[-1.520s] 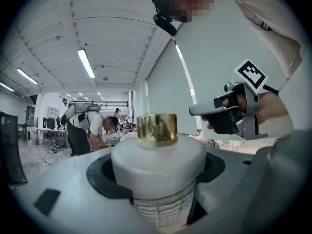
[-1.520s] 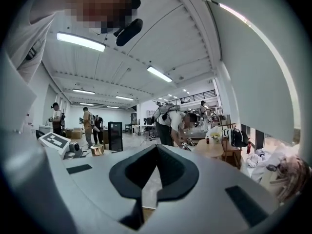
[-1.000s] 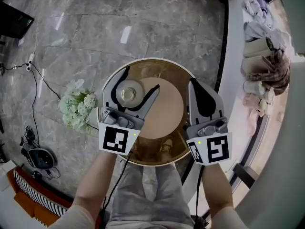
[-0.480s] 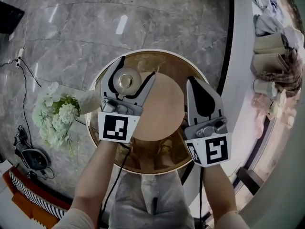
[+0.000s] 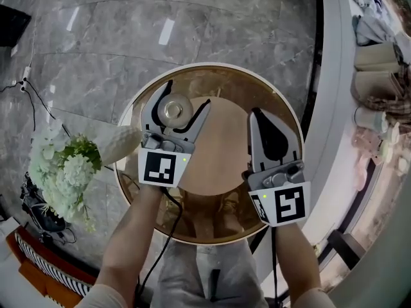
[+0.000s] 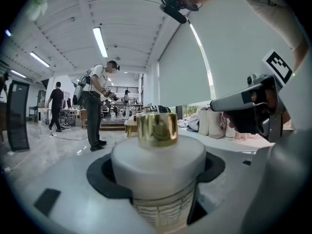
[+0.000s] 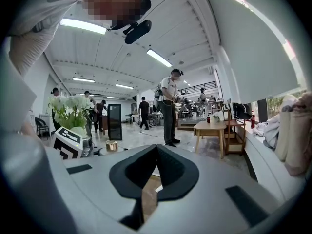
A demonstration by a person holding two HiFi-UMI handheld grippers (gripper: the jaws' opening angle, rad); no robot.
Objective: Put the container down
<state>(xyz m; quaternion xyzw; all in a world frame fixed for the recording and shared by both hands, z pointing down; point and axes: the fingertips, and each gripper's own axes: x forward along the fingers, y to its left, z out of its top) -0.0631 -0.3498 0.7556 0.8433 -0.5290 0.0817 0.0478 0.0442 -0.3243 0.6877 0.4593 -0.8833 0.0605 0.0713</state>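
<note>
The container (image 6: 158, 162) looks smooth, matt white, with a shiny gold metal cap (image 6: 157, 129). The round table (image 5: 266, 101) is glossy brown. The floor (image 5: 96, 37) is shiny grey stone.

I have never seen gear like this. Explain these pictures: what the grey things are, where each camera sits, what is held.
A person holds a hand-worked grasping tool in each hand; there is no robot. The downward picture comes from a camera on the person's head; the other two come from cameras riding on the tools, looking along their jaws. The left tool is shut on a white container with a gold cap, above a round glass table. The right tool is shut and empty.
</note>
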